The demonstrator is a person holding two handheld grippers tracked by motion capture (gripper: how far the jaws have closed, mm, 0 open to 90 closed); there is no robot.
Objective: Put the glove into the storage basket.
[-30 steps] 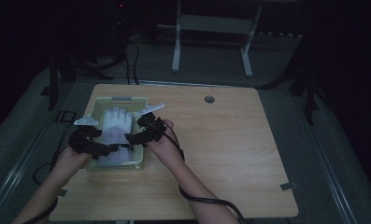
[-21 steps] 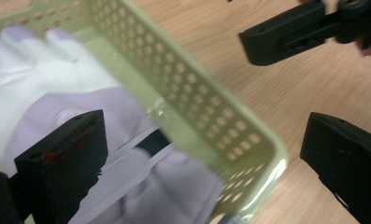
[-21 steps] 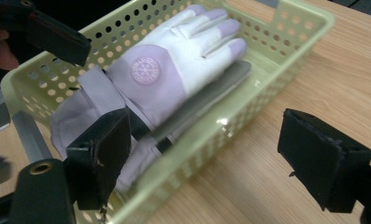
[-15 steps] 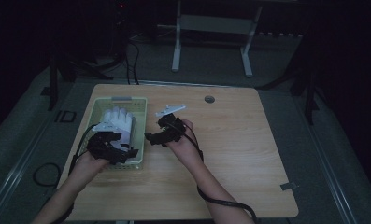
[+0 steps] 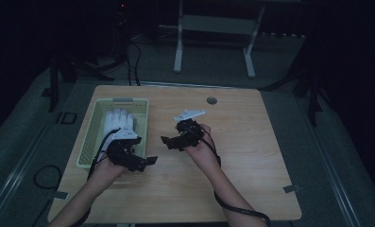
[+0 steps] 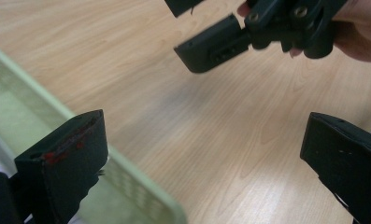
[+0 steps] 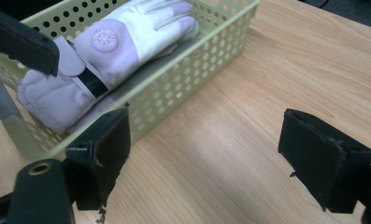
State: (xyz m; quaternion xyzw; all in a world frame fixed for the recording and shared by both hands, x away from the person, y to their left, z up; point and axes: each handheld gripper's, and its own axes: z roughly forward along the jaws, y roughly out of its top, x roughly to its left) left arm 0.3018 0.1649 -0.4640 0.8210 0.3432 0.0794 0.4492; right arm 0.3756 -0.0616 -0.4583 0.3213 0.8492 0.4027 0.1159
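While both hands hang over the wooden table (image 5: 251, 156), the pale green basket (image 5: 88, 142) is the thing to steer by, and everything else sits in relation to it. Inside the basket lies a white glove (image 5: 119, 120), flat, its fingers pointing toward the basket's far end and its cuff toward the near end. From the right gripper view the glove (image 7: 113, 46) shows a round emblem on its back and a dark strap across the wrist, and it rests against the basket's perforated wall (image 7: 188, 74).

At the basket's near right corner sits the left gripper (image 5: 145, 161), held by the person's left hand (image 5: 105, 170), with its jaws pointing away from the basket over bare wood. In the left gripper view its jaws stand wide apart with nothing between them, the basket's rim (image 6: 127, 186) running just beside one of them.

Off to the right of the basket, clear of its side wall, the right gripper (image 5: 168, 141) hangs above the tabletop in the person's right hand (image 5: 199, 144), aimed back toward the basket. Its jaws are likewise spread wide and hold nothing; through the gap I see only wood grain. A pale three-cornered plate (image 5: 189, 114) rides on top of it.

Beyond the basket's far right corner, a small round grommet (image 5: 211, 100) is set in the tabletop.
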